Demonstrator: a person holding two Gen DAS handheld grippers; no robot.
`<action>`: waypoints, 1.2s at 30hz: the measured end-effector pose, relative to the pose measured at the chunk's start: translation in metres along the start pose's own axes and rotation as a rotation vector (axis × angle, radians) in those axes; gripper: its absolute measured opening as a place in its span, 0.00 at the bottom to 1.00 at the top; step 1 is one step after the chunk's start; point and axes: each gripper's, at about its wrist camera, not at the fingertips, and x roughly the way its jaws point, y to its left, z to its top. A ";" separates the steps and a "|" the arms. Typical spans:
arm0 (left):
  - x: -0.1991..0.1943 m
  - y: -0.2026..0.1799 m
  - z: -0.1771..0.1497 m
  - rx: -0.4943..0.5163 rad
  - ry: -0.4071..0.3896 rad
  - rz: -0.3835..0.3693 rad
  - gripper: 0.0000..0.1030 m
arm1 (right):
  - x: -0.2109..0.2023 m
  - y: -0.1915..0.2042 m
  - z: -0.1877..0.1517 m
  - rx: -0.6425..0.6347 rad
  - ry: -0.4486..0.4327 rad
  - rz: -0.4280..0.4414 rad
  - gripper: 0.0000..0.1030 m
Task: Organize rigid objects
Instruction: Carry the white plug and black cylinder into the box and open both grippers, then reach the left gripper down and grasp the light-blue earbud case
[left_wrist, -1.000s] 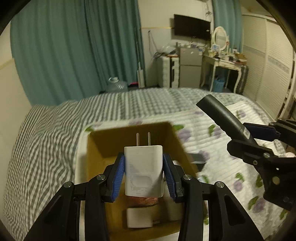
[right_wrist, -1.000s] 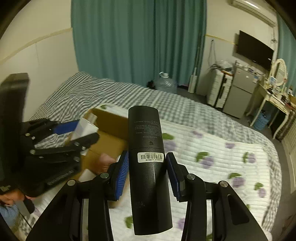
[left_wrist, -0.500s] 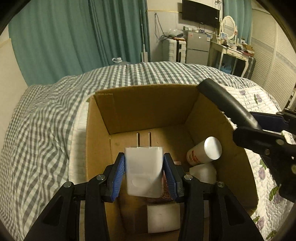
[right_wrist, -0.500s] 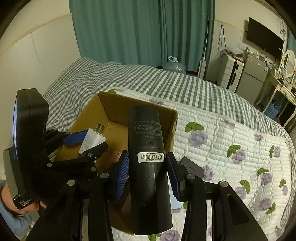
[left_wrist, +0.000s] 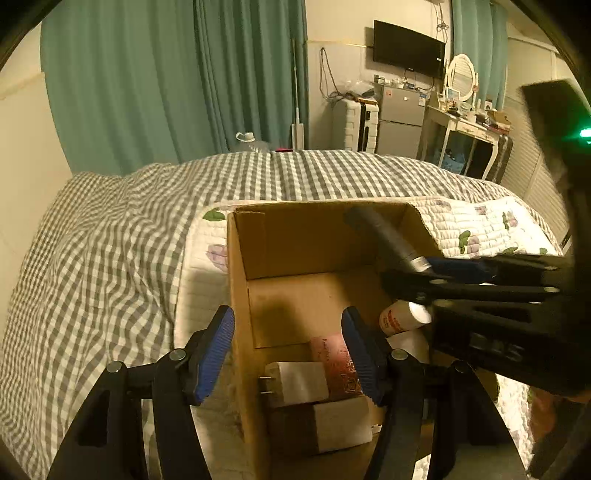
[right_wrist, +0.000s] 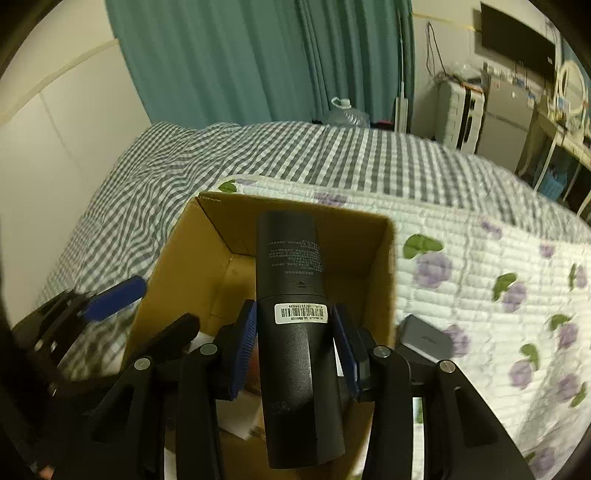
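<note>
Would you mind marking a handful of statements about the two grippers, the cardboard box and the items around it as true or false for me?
1. The left gripper is open and holds nothing. True.
2. The white charger lies inside the cardboard box. True.
3. The right gripper holds a white tube. False: it is shut on a black bottle with a barcode label.
4. The cardboard box stands on a bare wooden table. False: it sits on a floral quilt on the bed.
5. A white tube with red print lies in the box. True.
6. The curtains are red. False: they are teal.
</note>
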 end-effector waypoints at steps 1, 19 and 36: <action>0.000 0.000 0.001 -0.006 0.001 -0.004 0.62 | 0.006 -0.001 0.000 0.024 0.008 0.016 0.41; -0.028 -0.110 0.018 0.065 -0.009 -0.011 0.65 | -0.093 -0.087 0.003 -0.097 -0.179 -0.214 0.85; 0.052 -0.232 -0.043 -0.241 0.158 0.326 0.65 | -0.082 -0.225 -0.063 -0.239 -0.139 -0.150 0.91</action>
